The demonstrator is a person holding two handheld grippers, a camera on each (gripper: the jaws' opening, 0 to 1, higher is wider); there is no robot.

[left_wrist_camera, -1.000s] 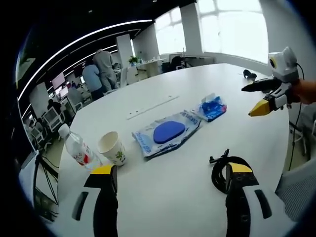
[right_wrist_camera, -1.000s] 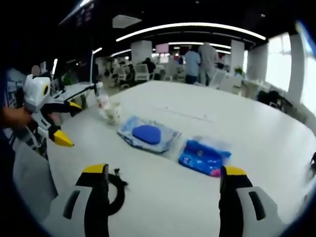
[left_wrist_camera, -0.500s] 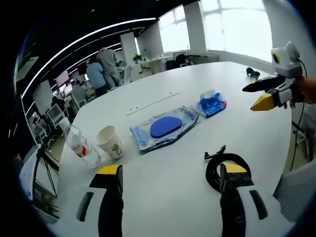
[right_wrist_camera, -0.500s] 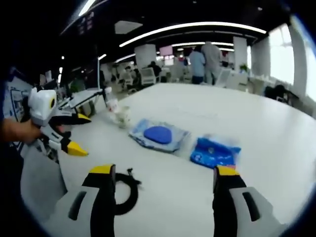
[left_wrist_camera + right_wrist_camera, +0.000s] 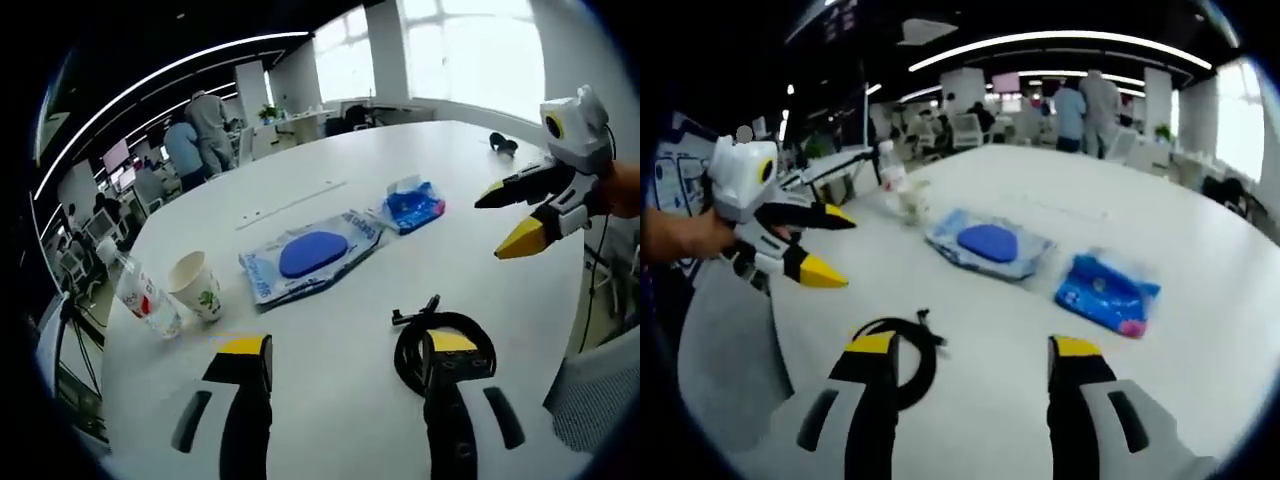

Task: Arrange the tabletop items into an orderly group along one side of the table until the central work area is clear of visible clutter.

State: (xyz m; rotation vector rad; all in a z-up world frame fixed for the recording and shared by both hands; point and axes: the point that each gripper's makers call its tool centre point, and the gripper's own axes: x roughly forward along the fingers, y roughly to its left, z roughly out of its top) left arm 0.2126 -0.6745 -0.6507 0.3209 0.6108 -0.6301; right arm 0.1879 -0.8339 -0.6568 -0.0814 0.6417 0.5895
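Desk (image 5: 470, 200) first: it is wide, white and rounded, and all the items lie on it in a loose line across the middle, so no grouping along one side is made yet.

Largest item is the flat pack with the blue oval (image 5: 310, 255), near the centre. It looks like a soft plastic pouch, probably light and limp, so I would pinch it at one sealed edge and slide it; a lift from the middle would let it sag.

Next is the blue packet (image 5: 412, 204), just beyond the flat pack toward the window side. It seems crinkly and soft (maybe tissues); a grip across its short side should hold.

The black cable (image 5: 902, 352) lies coiled close to the near edge. It is floppy and may uncoil, so take the coil where several turns lie together.

The water bottle (image 5: 137, 296) lies on its side beside the upright paper cup (image 5: 197, 286), near the desk's edge. The bottle is round and could roll away; the cup is thin, easy to crush or tip.

The left tongs (image 5: 343, 355) and the right tongs (image 5: 971, 350) are both spread wide and hold nothing; each hovers above the near desk by the cable.
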